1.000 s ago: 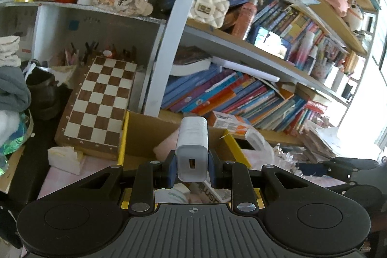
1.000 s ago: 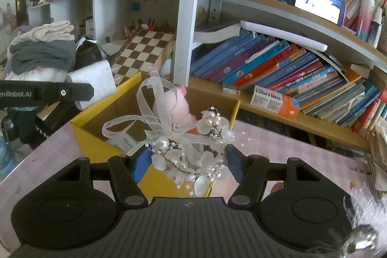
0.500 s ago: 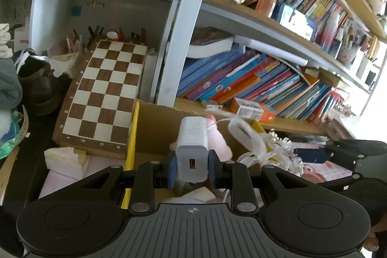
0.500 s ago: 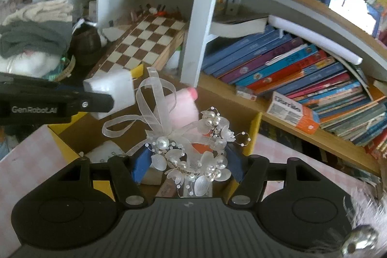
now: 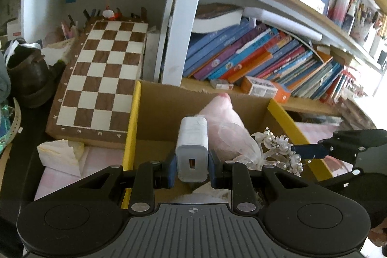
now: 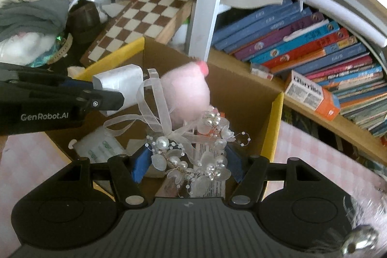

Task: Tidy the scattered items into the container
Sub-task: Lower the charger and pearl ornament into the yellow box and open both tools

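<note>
In the left wrist view, the left gripper (image 5: 191,167) points forward and slants downward over the near edge of the cardboard box (image 5: 154,108), its blue pads pressed on both sides of a white USB charger (image 5: 192,151) that stands upright between them, its port facing the camera. Beyond the charger a pink plush toy (image 5: 222,117) sits inside the box. At the right of this view the right gripper (image 5: 312,151) reaches in sideways over the yellow-edged box flap, with a pearl and ribbon hair ornament (image 5: 275,146) at its tip. A chessboard (image 5: 104,74) leans against the shelf just left of the box, and rows of books (image 5: 254,57) fill the shelf behind

In the right wrist view, the right gripper (image 6: 186,166) is tilted steeply down over the open box (image 6: 241,93), its jaws about half spread and clamped on the hair ornament (image 6: 193,154), whose ribbon loops rise toward the plush toy (image 6: 186,91). The left gripper (image 6: 106,98) enters from the left edge, roughly level with the box rim, carrying the charger (image 6: 118,86) above the box's interior. A white packet (image 6: 101,149) lies on the box floor. Pink checked cloth covers the counter (image 6: 314,151) to the right
</note>
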### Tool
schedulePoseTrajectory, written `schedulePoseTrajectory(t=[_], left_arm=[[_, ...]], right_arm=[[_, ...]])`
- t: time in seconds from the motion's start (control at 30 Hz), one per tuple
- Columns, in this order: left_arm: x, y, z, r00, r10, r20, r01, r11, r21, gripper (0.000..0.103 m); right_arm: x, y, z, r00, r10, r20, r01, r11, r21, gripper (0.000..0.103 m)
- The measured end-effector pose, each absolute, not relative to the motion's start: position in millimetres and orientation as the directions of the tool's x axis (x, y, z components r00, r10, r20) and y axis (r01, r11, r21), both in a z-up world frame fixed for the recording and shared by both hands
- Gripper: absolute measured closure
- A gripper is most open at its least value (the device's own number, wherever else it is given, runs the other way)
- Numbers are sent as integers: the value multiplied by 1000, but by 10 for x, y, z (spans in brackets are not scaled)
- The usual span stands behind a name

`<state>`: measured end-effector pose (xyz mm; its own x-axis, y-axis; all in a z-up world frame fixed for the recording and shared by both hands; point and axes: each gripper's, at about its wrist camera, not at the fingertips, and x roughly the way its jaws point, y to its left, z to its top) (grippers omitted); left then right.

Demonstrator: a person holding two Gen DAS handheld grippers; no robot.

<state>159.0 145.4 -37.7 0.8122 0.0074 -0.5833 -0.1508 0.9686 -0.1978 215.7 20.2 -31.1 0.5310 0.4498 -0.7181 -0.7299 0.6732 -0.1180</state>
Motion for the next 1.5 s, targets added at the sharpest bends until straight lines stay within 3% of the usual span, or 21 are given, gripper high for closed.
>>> schedulePoseTrajectory(t=[0.83, 0.93, 1.03, 1.1, 1.17, 1.5], left_arm=[[1848, 1350, -517, 786, 17, -618, -114, 987, -117, 77], [1849, 1351, -518, 782, -1, -623, -106, 985, -134, 73], [1819, 1325, -478, 790, -10, -614, -96, 985, -140, 59], [1782, 1290, -434, 800, -8, -601, -91, 987, -134, 43], [1726, 1249, -378, 811, 10, -584, -93, 989, -113, 36], [1378, 1214, -120, 845, 52, -532, -129, 986, -109, 27]], right_arm=[[2376, 305, -520, 526, 415, -742, -735, 661, -152, 37], [2370, 303, -511, 527, 418, -740, -735, 661, -150, 35], [2358, 292, -494, 533, 419, -735, -732, 664, -152, 29], [2349, 273, -470, 536, 424, -730, -729, 668, -147, 25], [2328, 246, -433, 539, 430, -724, -727, 672, -141, 23], [2080, 35, -208, 573, 454, -683, -704, 699, -126, 20]])
